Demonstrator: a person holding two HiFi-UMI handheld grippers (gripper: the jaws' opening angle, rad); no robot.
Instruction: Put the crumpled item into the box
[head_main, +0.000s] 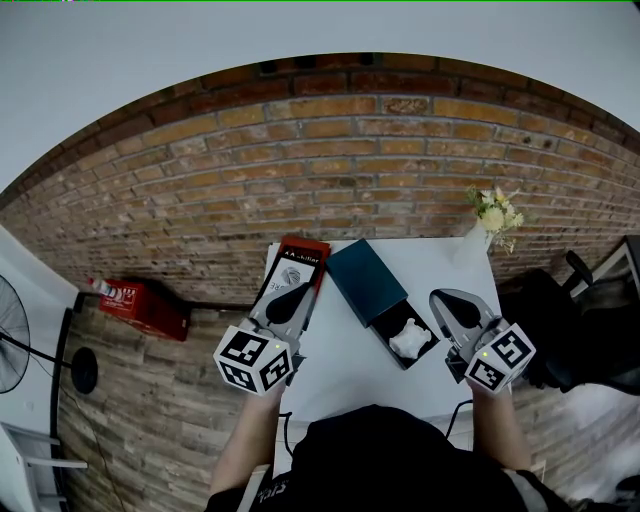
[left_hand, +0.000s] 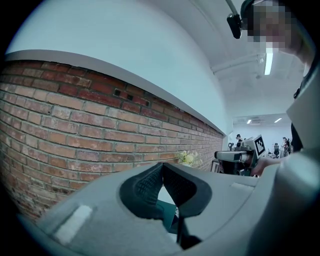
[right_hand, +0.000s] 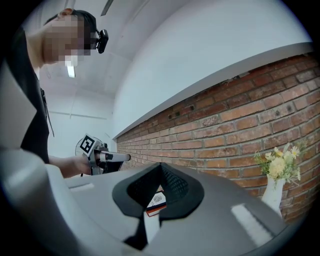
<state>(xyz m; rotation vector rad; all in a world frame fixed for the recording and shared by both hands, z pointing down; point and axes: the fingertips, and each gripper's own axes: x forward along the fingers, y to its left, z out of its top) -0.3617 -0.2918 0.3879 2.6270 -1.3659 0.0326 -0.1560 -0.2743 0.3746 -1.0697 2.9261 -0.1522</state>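
Observation:
A crumpled white item (head_main: 410, 340) lies inside the open tray of a dark teal box (head_main: 368, 282) on the white table (head_main: 345, 370). My left gripper (head_main: 296, 291) is held above the table's left edge, well left of the box. Its jaws are shut with nothing between them, as the left gripper view (left_hand: 161, 168) shows. To the right of the box, close to the tray, my right gripper (head_main: 441, 298) hangs with its jaws closed on nothing (right_hand: 160, 168). A sliver of the teal box (left_hand: 168, 213) shows below the left jaws.
A red, black and white carton (head_main: 296, 264) lies at the table's far left corner, also visible past the right jaws as the carton (right_hand: 156, 200). A white vase of flowers (head_main: 488, 224) stands at the far right corner. Beyond are a brick wall, a red extinguisher (head_main: 140, 304) and a black chair (head_main: 580, 320).

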